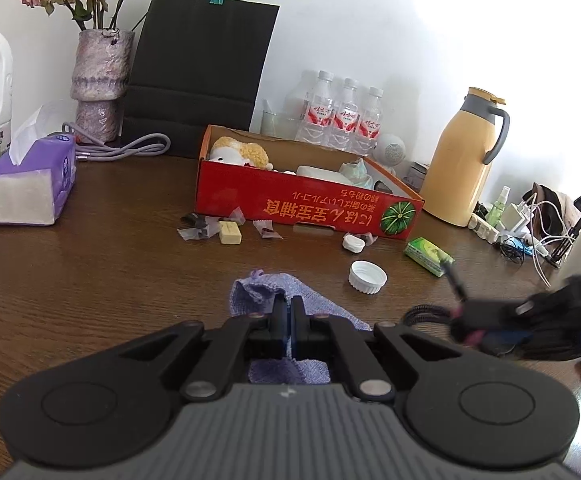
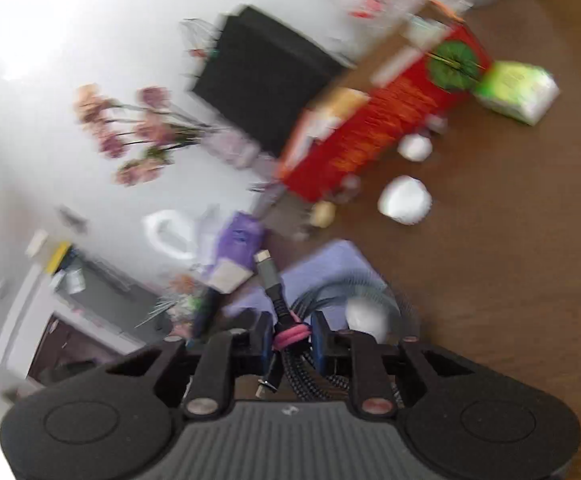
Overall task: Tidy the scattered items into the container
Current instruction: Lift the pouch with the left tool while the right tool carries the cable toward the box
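In the left wrist view, the left hand-held gripper is seen at lower centre with its jaws closed on a lilac knitted cloth, which lies on the brown desk. The red cardboard box sits in the middle of the frame, already holding a plush toy and other items. Before it, loose on the desk, are found a yellow block, crumpled wrappers, a white bottle cap and a green packet.

At the right edge, blurred, the right hand-held gripper is seen. In the right wrist view, heavily blurred and tilted, the right hand-held gripper is narrowly parted and clamped on a coiled braided cable bound by a pink band; the cable's plug sticks up past the fingertips. The box appears at upper right there.
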`<move>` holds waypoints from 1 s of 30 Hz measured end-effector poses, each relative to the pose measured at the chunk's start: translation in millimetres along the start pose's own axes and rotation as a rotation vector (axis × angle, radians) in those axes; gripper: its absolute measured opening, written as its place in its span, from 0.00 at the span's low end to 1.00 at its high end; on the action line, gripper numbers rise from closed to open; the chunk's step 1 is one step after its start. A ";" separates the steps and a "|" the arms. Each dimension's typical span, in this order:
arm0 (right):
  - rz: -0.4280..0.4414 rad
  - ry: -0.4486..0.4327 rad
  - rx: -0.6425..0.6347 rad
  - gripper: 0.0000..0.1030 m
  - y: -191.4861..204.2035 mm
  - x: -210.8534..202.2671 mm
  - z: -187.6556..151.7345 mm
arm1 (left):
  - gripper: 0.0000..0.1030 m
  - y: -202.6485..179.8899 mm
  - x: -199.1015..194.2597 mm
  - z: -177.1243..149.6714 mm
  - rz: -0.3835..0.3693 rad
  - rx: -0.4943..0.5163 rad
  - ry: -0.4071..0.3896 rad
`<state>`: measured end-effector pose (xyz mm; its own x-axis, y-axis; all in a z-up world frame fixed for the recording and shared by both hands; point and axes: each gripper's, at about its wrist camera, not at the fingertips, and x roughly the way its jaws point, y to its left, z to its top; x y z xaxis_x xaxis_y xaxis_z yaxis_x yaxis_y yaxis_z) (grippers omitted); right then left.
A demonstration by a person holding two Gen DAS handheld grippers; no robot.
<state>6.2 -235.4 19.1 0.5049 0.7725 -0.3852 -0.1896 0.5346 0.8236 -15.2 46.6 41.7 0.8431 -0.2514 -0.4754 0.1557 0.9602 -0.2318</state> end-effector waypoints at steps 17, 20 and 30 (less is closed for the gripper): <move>-0.435 -0.222 -0.459 0.18 63.0 -15.1 -17.7 | 0.02 -26.5 -55.1 29.8 -0.164 0.108 -0.191; -0.446 -0.274 -0.528 0.18 83.5 -21.3 3.3 | 0.02 -42.3 -51.2 65.1 -0.212 0.201 -0.244; -0.465 -0.223 -0.580 0.18 132.9 32.5 197.6 | 0.02 -50.8 125.8 201.4 -0.433 0.329 -0.081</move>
<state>163.8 -207.0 198.4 0.7866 0.3703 -0.4941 -0.2959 0.9284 0.2247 186.6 -9.4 164.5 0.7012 -0.6342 -0.3257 0.6387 0.7618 -0.1082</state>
